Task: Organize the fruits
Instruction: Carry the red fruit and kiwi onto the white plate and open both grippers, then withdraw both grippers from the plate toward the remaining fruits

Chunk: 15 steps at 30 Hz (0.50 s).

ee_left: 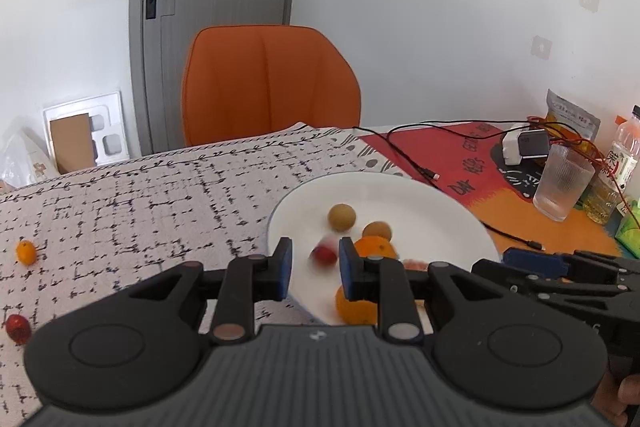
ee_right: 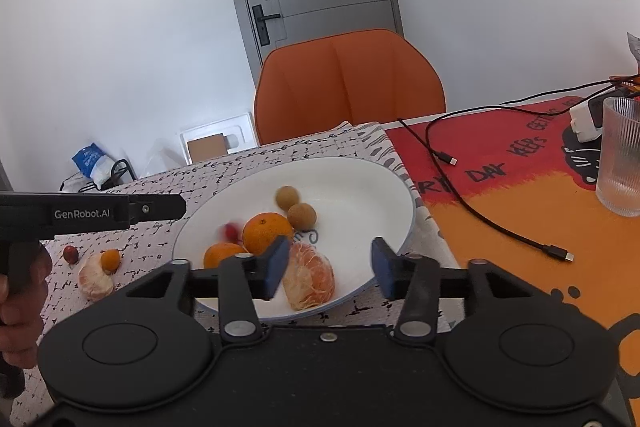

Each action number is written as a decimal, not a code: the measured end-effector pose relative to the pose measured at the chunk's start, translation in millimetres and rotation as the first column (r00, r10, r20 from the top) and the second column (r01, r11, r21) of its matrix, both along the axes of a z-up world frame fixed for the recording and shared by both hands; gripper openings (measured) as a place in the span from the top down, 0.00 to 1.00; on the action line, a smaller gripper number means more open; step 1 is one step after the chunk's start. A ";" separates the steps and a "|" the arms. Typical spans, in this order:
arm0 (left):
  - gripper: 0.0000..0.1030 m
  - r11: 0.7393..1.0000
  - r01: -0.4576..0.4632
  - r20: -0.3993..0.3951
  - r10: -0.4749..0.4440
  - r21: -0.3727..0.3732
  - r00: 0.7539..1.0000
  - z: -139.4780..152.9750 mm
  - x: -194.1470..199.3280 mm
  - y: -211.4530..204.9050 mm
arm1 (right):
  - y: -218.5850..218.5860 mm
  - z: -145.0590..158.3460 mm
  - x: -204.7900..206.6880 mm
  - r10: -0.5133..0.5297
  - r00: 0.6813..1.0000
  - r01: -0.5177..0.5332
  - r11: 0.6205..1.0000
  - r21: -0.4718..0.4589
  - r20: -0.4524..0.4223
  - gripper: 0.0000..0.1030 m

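A white plate [ee_right: 360,195] on the patterned tablecloth holds two brown longans [ee_right: 287,197], two oranges [ee_right: 266,231] and a blurred small red fruit [ee_right: 230,231]. My right gripper [ee_right: 330,273] is open over the plate's near rim, and a peeled tangerine [ee_right: 310,277] lies in the plate between its fingers, close to the left pad. My left gripper [ee_left: 315,269] hangs open over the plate's left side, with the blurred red fruit [ee_left: 324,255] just beyond its narrow gap. Left of the plate lie another peeled tangerine [ee_right: 94,281], a small orange [ee_right: 110,259] and a red fruit [ee_right: 70,254].
A ribbed glass [ee_right: 622,155], a white charger [ee_left: 520,147] and black cables [ee_right: 480,211] lie on the red and orange mat to the right. A bottle [ee_left: 624,151] and a snack bag stand at the far right. An orange chair [ee_left: 268,83] stands behind the table.
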<state>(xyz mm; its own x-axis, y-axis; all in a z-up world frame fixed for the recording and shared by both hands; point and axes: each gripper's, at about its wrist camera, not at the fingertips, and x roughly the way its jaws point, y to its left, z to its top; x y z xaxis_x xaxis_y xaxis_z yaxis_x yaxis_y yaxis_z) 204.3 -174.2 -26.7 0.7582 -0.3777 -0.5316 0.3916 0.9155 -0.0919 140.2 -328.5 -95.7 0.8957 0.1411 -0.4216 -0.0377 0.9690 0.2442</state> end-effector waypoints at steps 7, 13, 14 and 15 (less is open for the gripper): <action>0.54 0.999 -0.050 -0.011 0.050 0.005 0.999 -2.7 -8.7 22.4 | 11.9 2.1 -0.6 0.008 1.000 -0.008 1.000 -0.013 0.012 0.35; 0.35 0.995 -0.099 -0.001 0.099 0.015 0.995 2.6 -14.6 43.1 | 20.4 6.5 -0.9 0.015 1.000 -0.015 1.000 -0.010 0.022 0.18; 0.30 0.994 -0.107 0.004 0.107 0.013 0.994 3.7 -15.8 46.9 | 22.0 7.0 -1.1 0.017 1.000 -0.017 1.000 -0.008 0.024 0.15; 0.27 0.993 -0.115 0.010 0.115 0.013 0.993 4.9 -17.1 50.3 | 24.1 7.8 -1.6 0.020 0.999 -0.020 1.000 -0.003 0.027 0.12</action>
<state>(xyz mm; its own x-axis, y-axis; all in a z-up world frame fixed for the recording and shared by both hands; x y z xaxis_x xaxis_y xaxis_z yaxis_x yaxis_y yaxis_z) 187.1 -124.0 -21.8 0.8011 -0.2808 -0.5286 0.2847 0.9556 -0.0761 138.6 -304.4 -87.9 0.9037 0.1580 -0.3979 -0.0636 0.9687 0.2401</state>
